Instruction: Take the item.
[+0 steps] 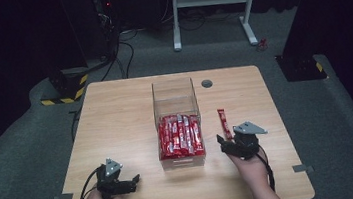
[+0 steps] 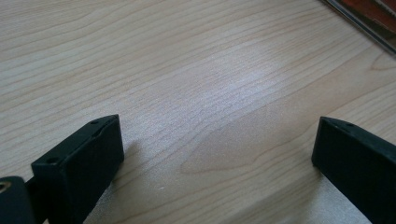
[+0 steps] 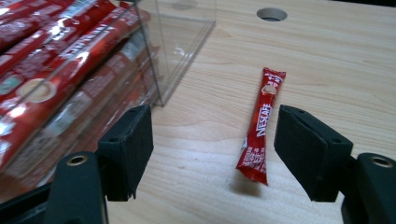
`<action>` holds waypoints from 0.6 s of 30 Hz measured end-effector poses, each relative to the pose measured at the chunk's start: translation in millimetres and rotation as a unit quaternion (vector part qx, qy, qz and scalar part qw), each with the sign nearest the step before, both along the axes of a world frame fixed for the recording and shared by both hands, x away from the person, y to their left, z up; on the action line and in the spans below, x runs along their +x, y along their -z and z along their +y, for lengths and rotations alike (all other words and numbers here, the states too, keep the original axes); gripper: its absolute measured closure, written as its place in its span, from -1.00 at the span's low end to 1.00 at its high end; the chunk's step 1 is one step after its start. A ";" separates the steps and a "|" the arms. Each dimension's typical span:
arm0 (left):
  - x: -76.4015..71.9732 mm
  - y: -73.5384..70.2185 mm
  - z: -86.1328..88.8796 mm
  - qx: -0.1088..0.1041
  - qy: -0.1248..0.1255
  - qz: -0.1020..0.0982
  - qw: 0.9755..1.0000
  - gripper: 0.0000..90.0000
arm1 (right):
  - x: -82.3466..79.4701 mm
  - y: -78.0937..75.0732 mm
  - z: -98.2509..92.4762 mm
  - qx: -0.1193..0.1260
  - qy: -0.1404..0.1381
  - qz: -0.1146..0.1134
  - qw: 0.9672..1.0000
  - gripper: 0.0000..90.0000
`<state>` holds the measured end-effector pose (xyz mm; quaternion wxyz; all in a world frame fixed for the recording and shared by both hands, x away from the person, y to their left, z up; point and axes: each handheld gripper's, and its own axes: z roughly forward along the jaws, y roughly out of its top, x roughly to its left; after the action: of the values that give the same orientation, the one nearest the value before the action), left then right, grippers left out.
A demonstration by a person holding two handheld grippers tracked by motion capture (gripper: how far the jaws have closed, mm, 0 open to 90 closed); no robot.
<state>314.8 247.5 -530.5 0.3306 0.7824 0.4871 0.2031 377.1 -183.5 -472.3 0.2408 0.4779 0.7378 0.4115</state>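
- Wooden table (image 1: 115,111): pale, bare around the work, with a round cable hole (image 1: 207,83) near its far edge.
- Clear plastic box (image 1: 175,99): stands at the table's middle, its near half packed with red coffee stick packs (image 1: 180,135) lying side by side; its far half looks empty.
- Right gripper (image 1: 226,143): just right of the box, jaws standing apart with nothing pressed between them; the right gripper view has the box wall (image 3: 154,60) close beside the left jaw.
- Left gripper (image 1: 132,181): at the near left of the table, well apart from the box, jaws wide over bare wood.
- Single Nescafe stick (image 3: 260,125): lies flat on the table to the right of the box, apart from it, its near end between the right gripper's open jaws and lifted slightly off the wood.
- Risks, as I judge them: closing at that thin near end could let the slick wrapper slide out or flip; a jaw pressed to the wood could push the stick away; swinging left could knock the box wall.
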 end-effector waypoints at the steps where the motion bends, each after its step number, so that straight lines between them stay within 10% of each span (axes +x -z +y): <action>1: 0.0 -0.1 0.1 0.001 0.000 0.000 1.000 -0.95 | -3.2 -0.7 0.0 -0.001 -0.003 -0.005 1.000 -0.39; 18: 0.0 0.0 0.0 0.000 0.000 0.000 1.000 -0.95 | -45.7 22.9 16.1 -0.032 -0.016 0.016 0.999 -0.50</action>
<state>314.7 247.5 -530.5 0.3305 0.7824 0.4872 0.2031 331.3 -167.3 -495.2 0.2375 0.4642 0.7621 0.3838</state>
